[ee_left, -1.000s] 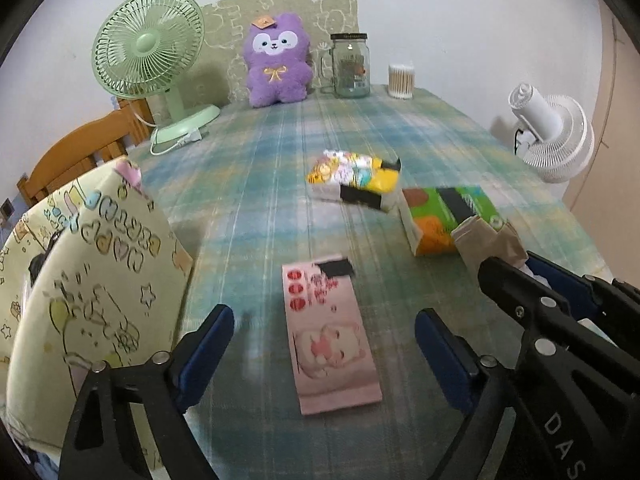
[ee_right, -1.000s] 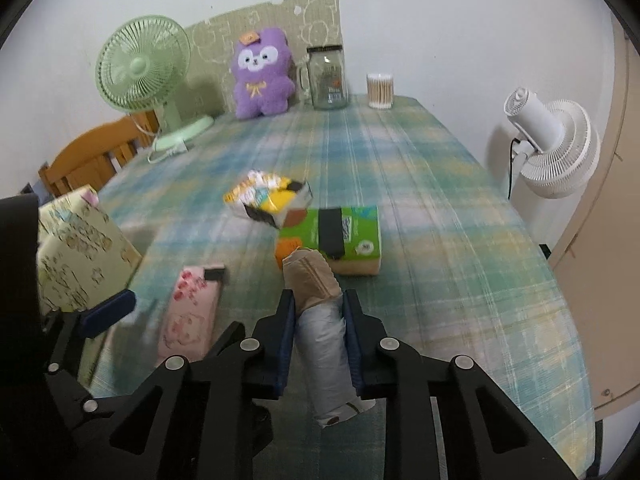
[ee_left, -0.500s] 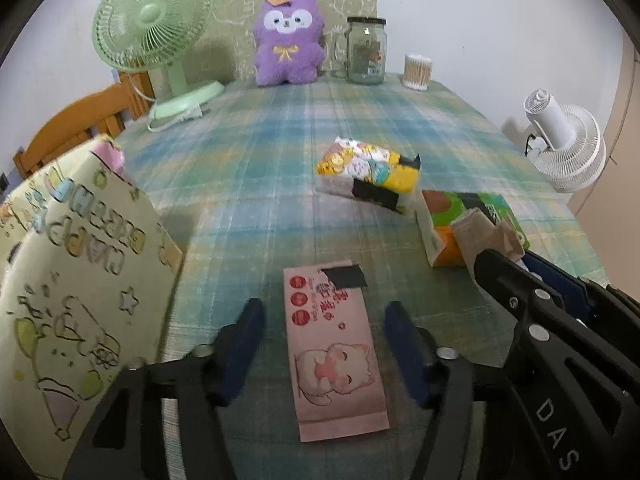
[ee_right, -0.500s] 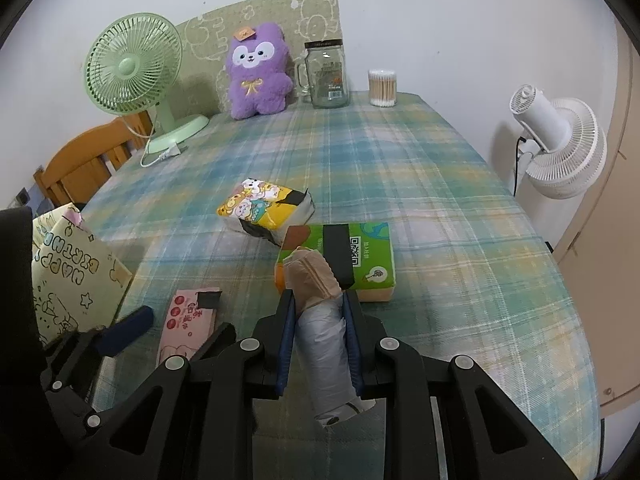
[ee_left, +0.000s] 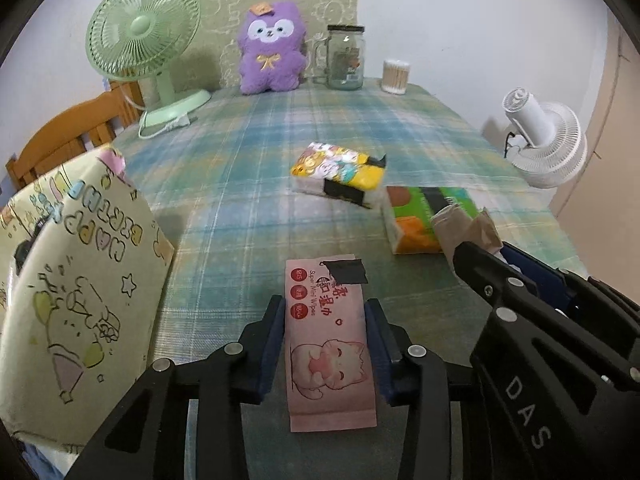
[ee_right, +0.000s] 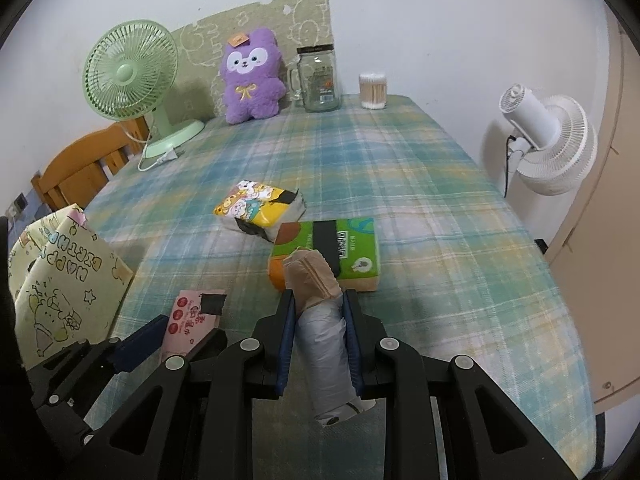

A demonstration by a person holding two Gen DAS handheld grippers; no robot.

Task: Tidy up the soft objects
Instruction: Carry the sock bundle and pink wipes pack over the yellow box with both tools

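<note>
Nearest us, our left tool [ee_left: 326,342] pinches the flat pink wet-wipes packet [ee_left: 329,354] lying on the plaid-covered bench [ee_left: 248,168], while our right tool [ee_right: 319,338] clamps a grey rolled bundle with a tan end [ee_right: 320,328]. Farther off, the green tissue pack [ee_right: 344,252] and yellow cartoon tissue pack [ee_right: 260,208] wait unsorted; we judge most work remains.

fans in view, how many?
2. The green fan stands at the table's far left corner; the white fan is off its right edge. None appear hidden.
</note>
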